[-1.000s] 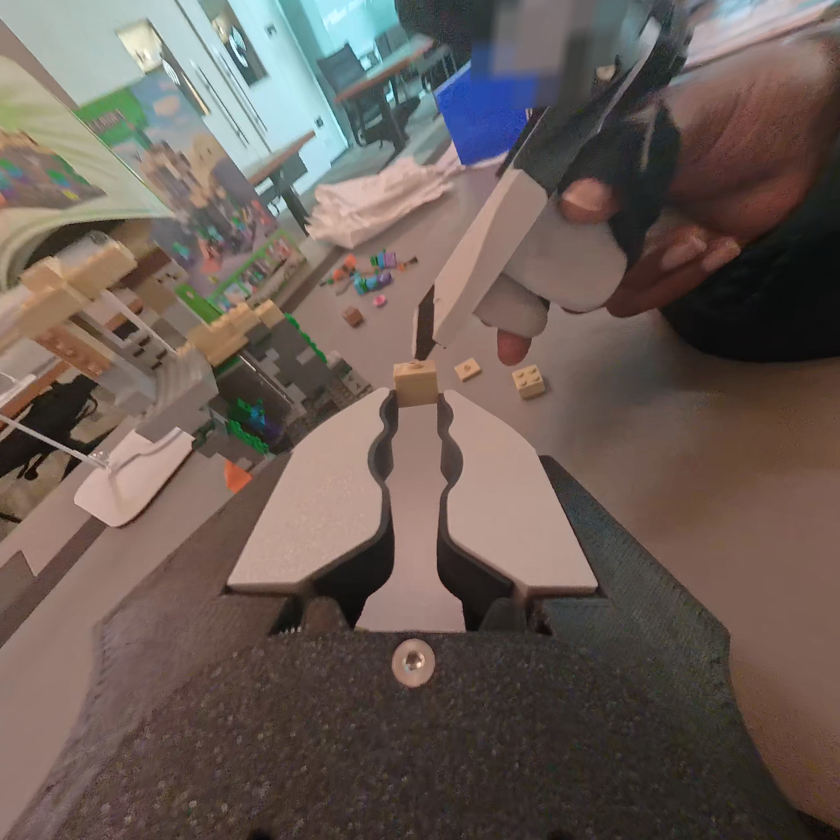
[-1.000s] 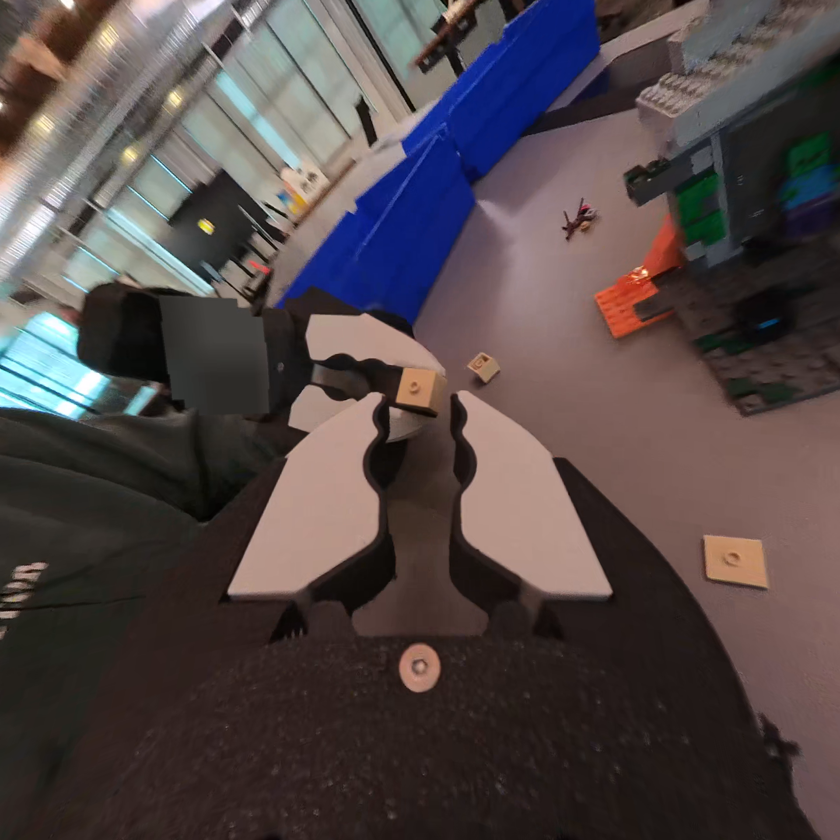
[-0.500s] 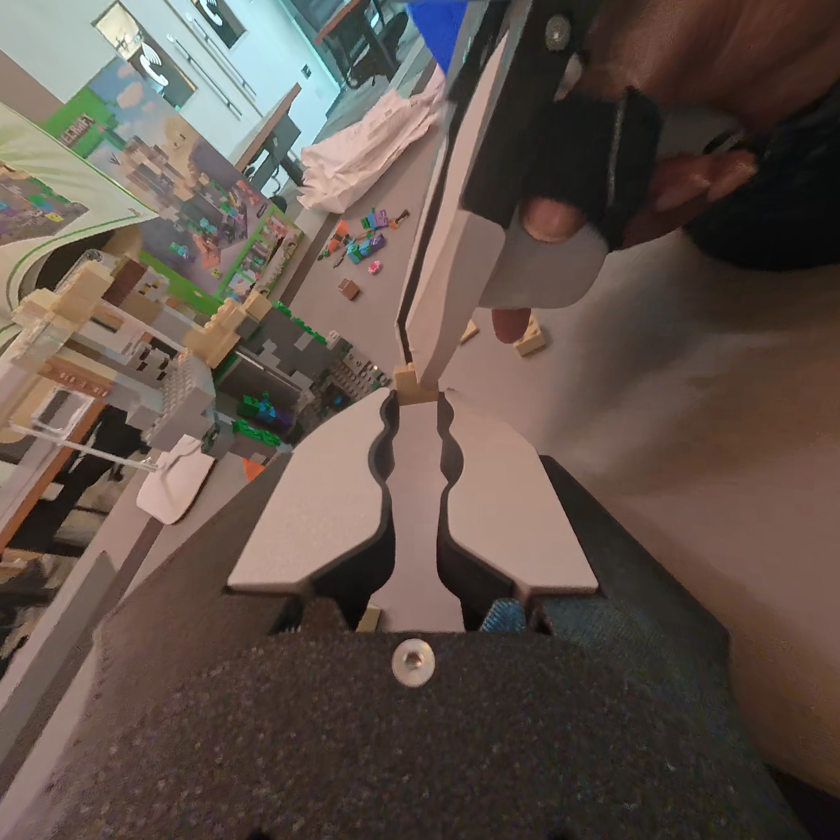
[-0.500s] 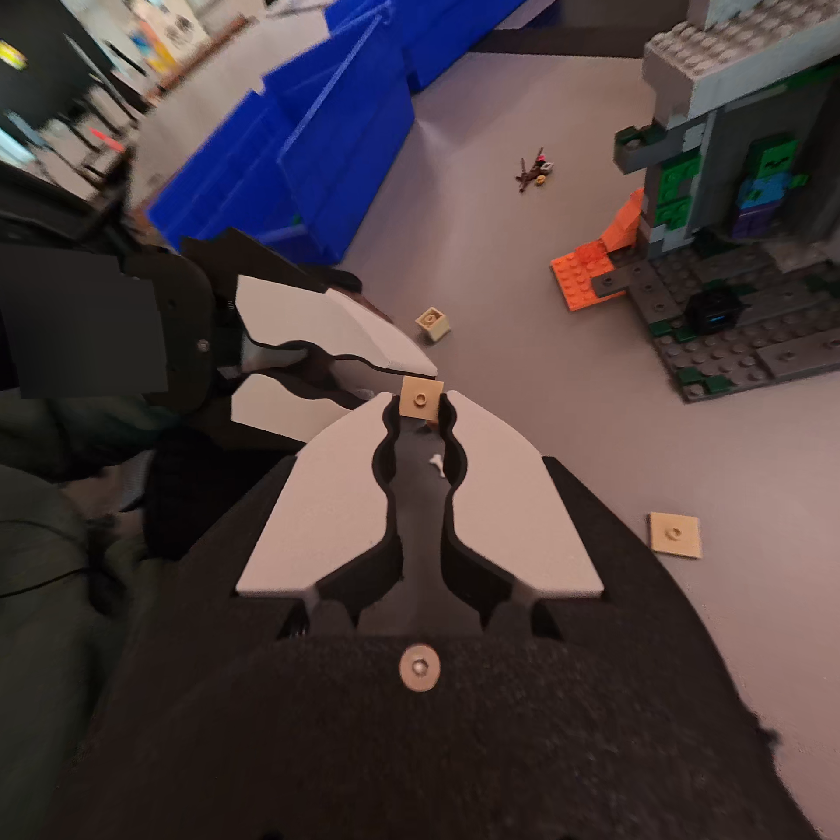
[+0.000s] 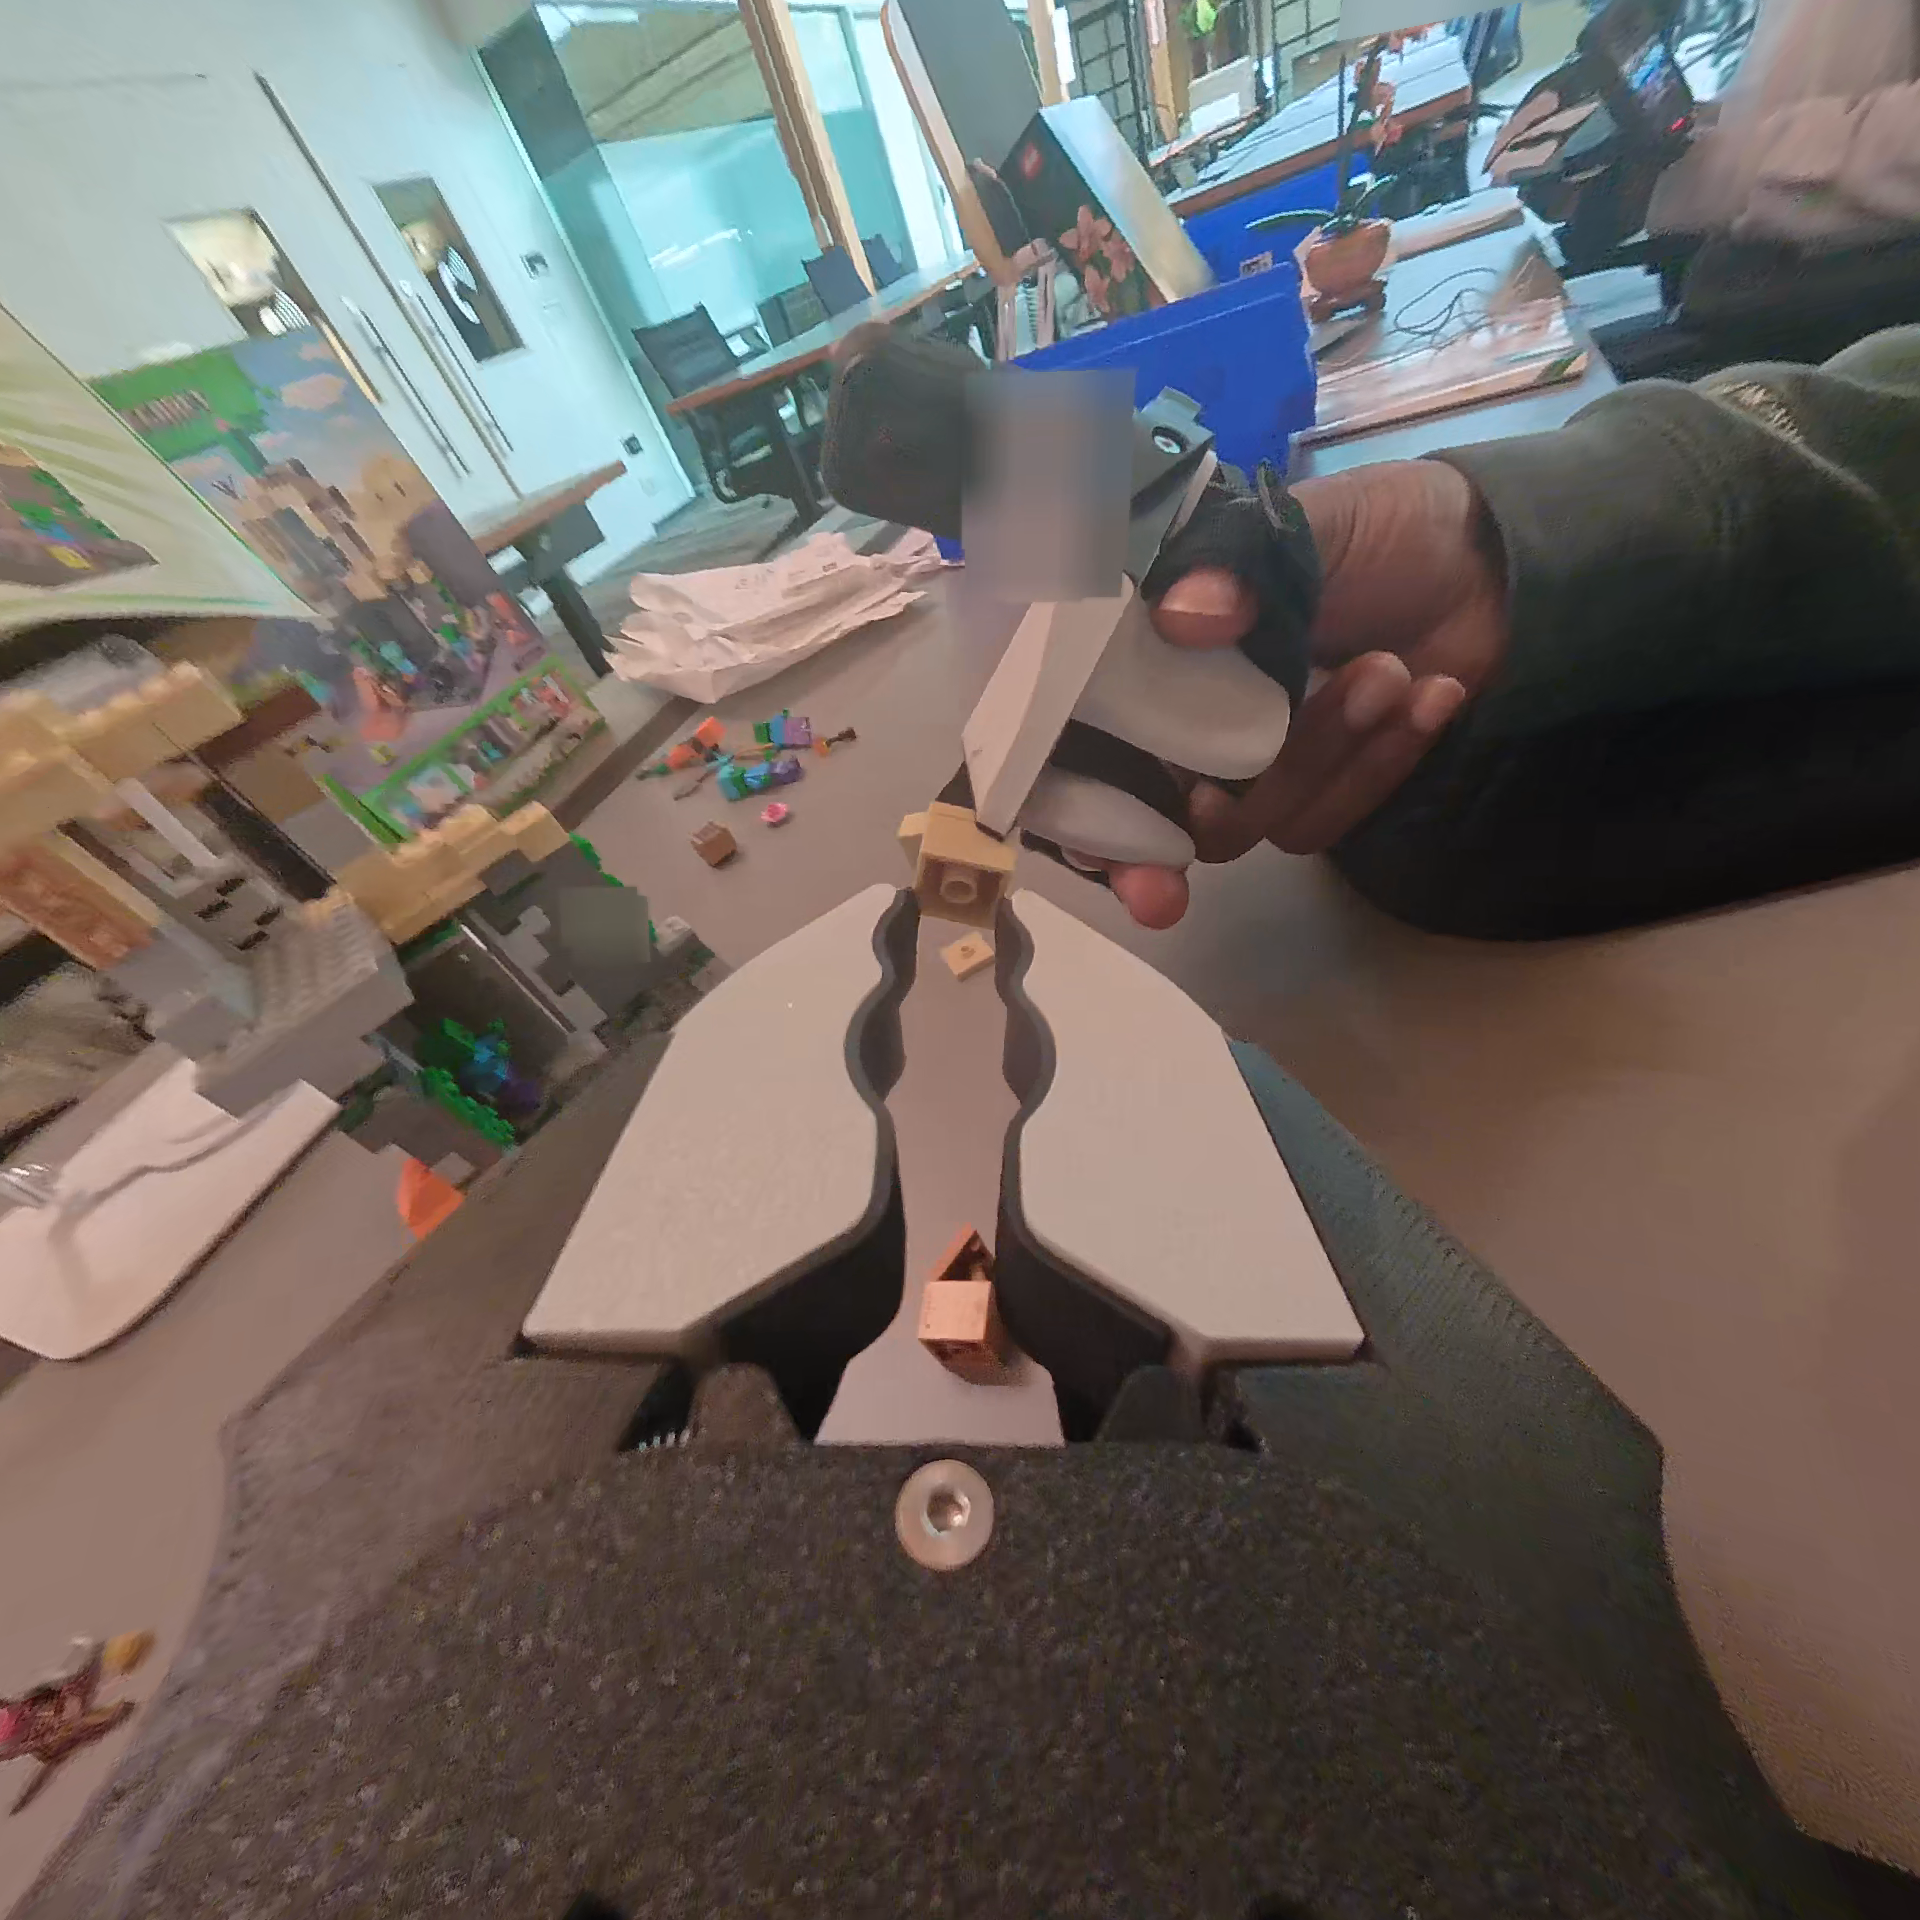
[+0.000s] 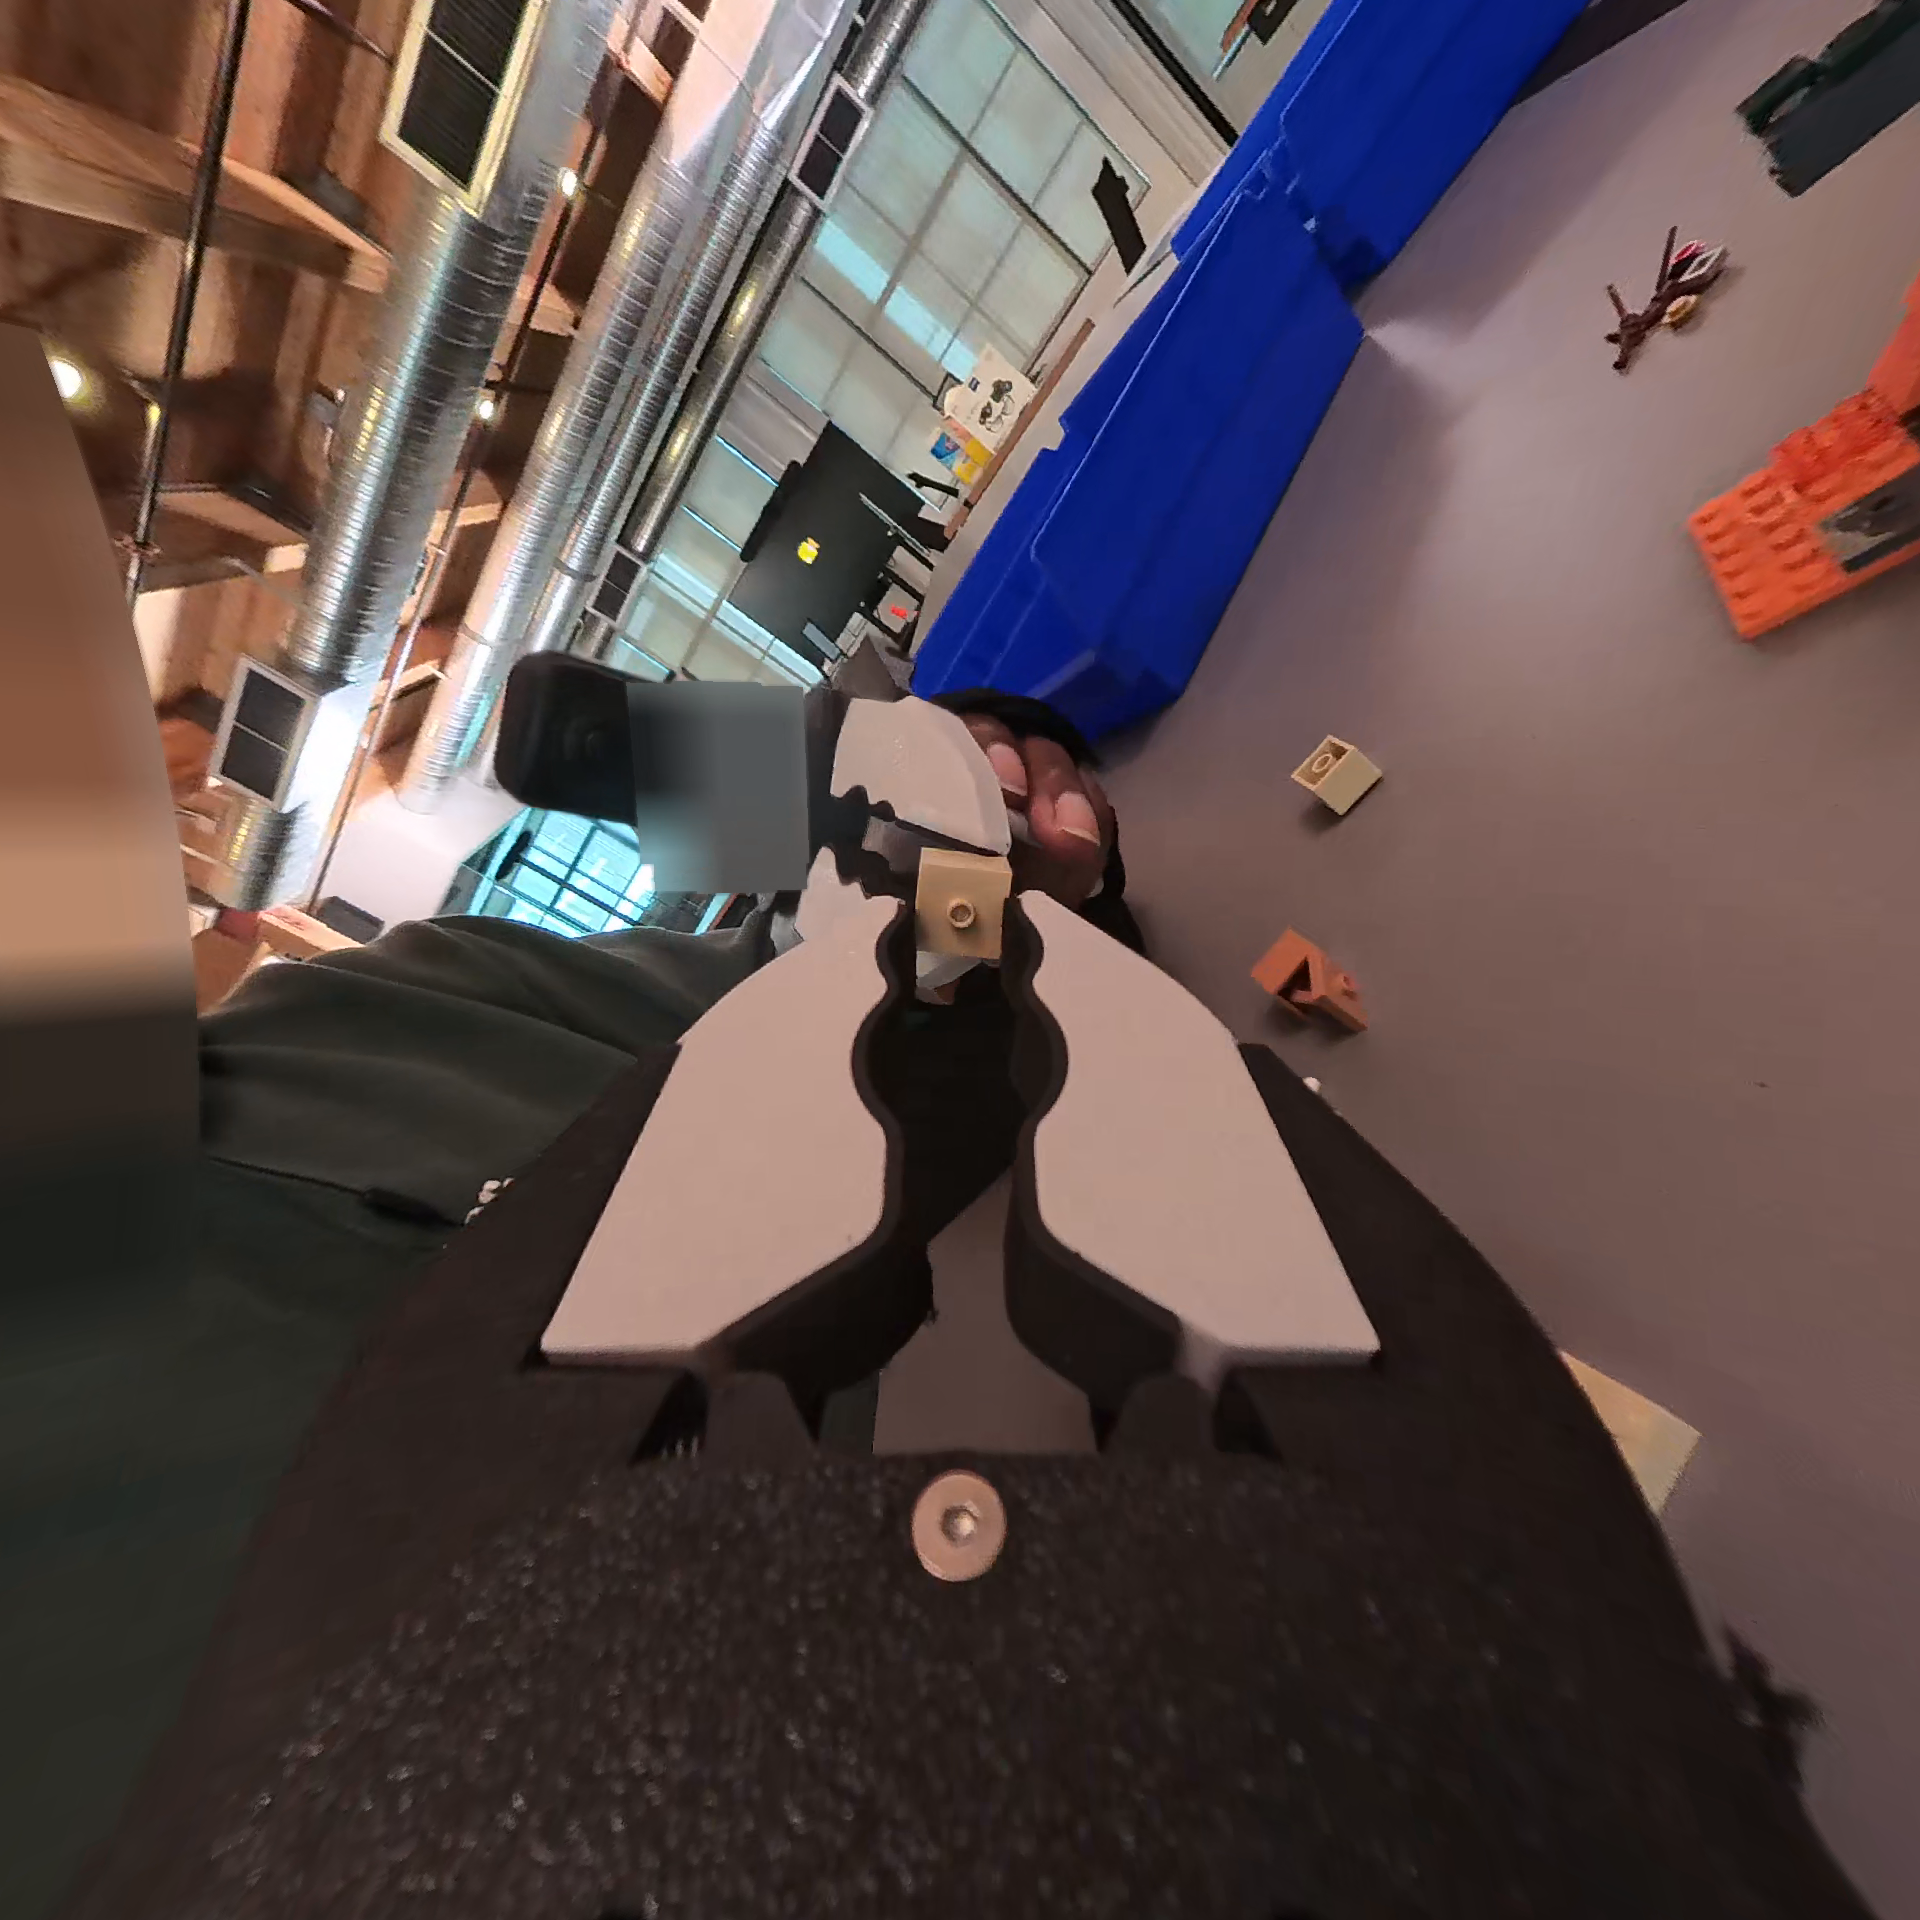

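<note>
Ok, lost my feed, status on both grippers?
Left gripper shut on tan brick. Right gripper shut on tan plate, touching that brick. Brown brick loose on table beneath, apart.

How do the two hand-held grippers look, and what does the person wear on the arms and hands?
Both the left gripper and the right gripper have flat pale grey jaws with wavy black inner edges, on a black speckled body with one silver screw. Each carries a black camera on top. The person wears dark green sleeves and a black fingerless glove.
</note>
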{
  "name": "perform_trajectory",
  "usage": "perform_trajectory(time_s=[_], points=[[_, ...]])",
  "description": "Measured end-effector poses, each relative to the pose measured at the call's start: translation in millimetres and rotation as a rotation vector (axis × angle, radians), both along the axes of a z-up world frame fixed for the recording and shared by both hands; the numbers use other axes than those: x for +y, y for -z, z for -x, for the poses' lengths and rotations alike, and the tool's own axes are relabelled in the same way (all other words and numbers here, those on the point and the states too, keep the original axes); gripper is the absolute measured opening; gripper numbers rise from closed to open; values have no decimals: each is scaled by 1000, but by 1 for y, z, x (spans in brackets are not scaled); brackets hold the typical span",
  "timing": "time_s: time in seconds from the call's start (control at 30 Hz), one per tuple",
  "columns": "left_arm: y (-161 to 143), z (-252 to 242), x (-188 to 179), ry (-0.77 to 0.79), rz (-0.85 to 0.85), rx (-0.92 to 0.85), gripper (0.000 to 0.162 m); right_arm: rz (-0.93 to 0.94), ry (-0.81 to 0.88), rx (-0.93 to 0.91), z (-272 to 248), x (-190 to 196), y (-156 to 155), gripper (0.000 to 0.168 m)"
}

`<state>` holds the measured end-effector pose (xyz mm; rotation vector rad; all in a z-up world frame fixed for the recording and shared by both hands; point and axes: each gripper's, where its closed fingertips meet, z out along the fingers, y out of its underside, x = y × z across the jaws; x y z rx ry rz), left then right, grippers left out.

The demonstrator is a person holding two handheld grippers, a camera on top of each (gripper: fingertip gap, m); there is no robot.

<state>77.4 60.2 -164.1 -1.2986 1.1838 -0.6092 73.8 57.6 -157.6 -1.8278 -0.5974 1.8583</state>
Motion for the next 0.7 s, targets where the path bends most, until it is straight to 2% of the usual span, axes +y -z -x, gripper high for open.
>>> perform_trajectory(time_s=[0.13, 0.2, 0.27, 0.7], points=[[2, -2, -1, -32, -174, 47, 17, 6, -15, -1, 1, -3, 1, 16], [8, -5, 0, -44, -205, 96, 21, 7, -42, -13, 7, -9, 3, 16], [8, -6, -3, -42, -235, 107, 18, 3, -51, -14, 10, -12, 3, 16], [0, -4, 3, -47, -49, 37, 18, -56, 21, 6, 10, -5, -7, 16]])
